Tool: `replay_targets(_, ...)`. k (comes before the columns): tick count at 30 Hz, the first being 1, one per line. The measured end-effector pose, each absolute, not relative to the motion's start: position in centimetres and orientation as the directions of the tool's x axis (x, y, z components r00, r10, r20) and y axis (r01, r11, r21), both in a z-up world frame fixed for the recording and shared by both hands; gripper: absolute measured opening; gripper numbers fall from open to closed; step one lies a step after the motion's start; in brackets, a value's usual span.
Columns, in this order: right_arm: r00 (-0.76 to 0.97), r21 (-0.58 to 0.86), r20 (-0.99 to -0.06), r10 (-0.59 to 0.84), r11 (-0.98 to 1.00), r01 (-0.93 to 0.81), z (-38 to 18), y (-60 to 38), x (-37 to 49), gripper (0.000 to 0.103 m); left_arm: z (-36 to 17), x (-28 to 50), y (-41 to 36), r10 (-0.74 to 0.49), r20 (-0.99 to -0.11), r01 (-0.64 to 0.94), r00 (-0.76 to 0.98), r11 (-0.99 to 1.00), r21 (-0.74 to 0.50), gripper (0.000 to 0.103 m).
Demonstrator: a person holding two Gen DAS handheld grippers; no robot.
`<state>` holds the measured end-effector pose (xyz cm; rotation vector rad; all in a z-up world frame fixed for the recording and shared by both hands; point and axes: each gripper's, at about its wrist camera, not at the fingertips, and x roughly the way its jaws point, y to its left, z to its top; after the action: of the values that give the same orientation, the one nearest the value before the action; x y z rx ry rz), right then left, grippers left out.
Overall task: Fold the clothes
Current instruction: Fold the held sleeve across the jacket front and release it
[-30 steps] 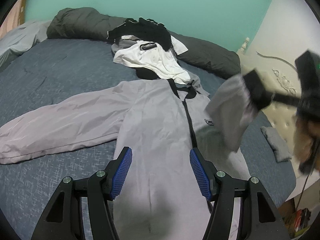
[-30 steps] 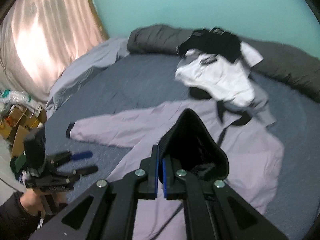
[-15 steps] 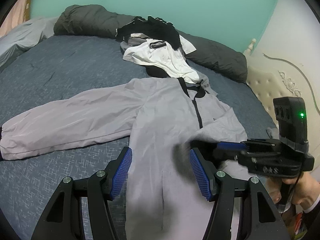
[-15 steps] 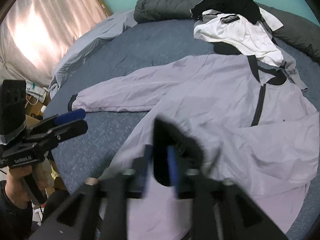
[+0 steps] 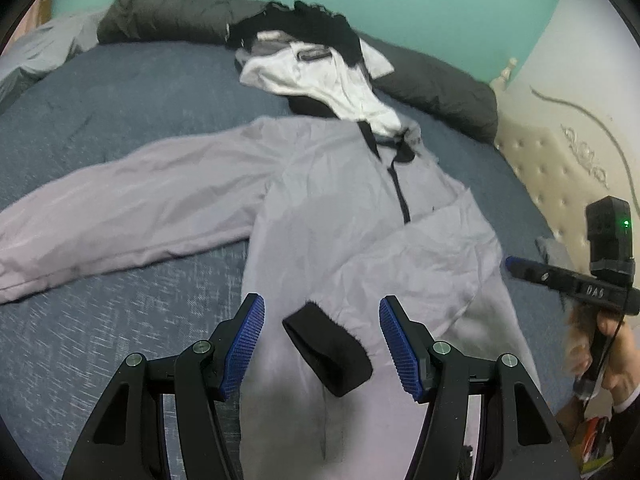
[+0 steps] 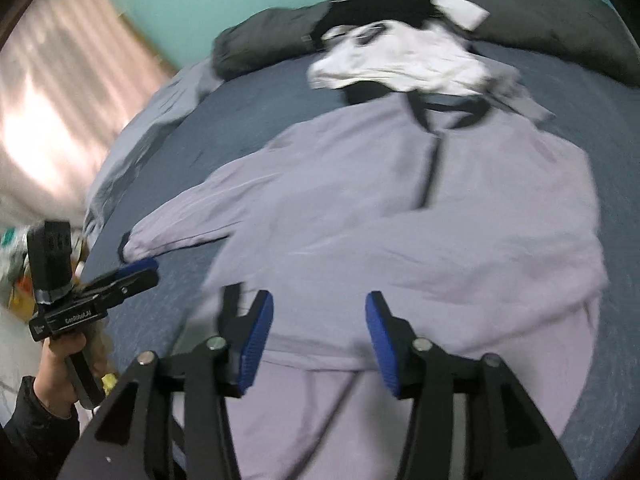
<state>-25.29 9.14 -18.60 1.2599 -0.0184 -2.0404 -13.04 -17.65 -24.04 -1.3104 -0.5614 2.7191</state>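
Teal wall behind, blue bed [image 5: 120, 92] under everything, and a grey jacket [image 5: 320, 208] lies face up across it, zip up the middle. From the left wrist view: one sleeve [image 5: 132, 208] lies stretched out flat to the side, the other is laid diagonally across the chest with its black cuff [image 5: 326, 350] sitting right between the fingers of the left gripper [image 5: 322, 344], which is wide open and holding nothing. The right gripper [image 5: 516, 266] pokes in from the edge, too side-on there to call. Risk I'd flag: that folded sleeve is only resting there, so a snag on the cuff would drag it right back off.

From the right wrist view, blurry: right gripper [image 6: 320, 338] is spread open and empty over the hem. A clothes pile [image 6: 400, 48] overlaps the collar, so pulling the jacket could skew the fold or tug the pile along.
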Motion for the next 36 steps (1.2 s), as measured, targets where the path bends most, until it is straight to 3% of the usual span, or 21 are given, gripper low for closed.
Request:
replay_targets(9, -0.326, 0.426, -0.754, -0.57, -0.803, 0.417, -22.3, 18.4, -27.7, 0.05, -28.1, -14.4, -16.4, 0.209, -0.77, 0.124, -0.603, -0.929, -0.349, 0.063)
replay_targets(17, -0.343, 0.425, -0.759, -0.553, -0.82, 0.382, -23.2, 21.7, -28.5, 0.05, -30.4, -15.5, -15.4, 0.201, -0.795, 0.118, -0.572, -0.939, -0.323, 0.059)
replay_targets(23, -0.361, 0.409, -0.773, -0.522, -0.844, 0.347, -23.4, 23.6, -29.3, 0.05, -32.1, -15.7, -15.7, 0.199, -0.812, 0.135, -0.549, -0.937, -0.321, 0.041)
replay_targets(28, -0.393, 0.381, -0.784, -0.48, -0.873, 0.305, -23.4, 25.7, -30.4, 0.05, -32.2, -15.6, -16.3, 0.208, -0.8, 0.141, -0.562, -0.93, -0.341, 0.012)
replay_targets(30, -0.413, 0.355, -0.792, -0.451, -0.889, 0.29, -23.4, 26.5, -31.0, 0.05, -32.2, -15.6, -16.4, 0.209, -0.799, 0.139, -0.564, -0.929, -0.342, 0.006)
replay_targets(36, -0.452, 0.285, -0.814, -0.365, -0.929, 0.236, -23.7, 29.1, -32.8, 0.05, -31.3, -15.1, -16.3, 0.206, -0.791, 0.125, -0.576, -0.934, -0.335, 0.004)
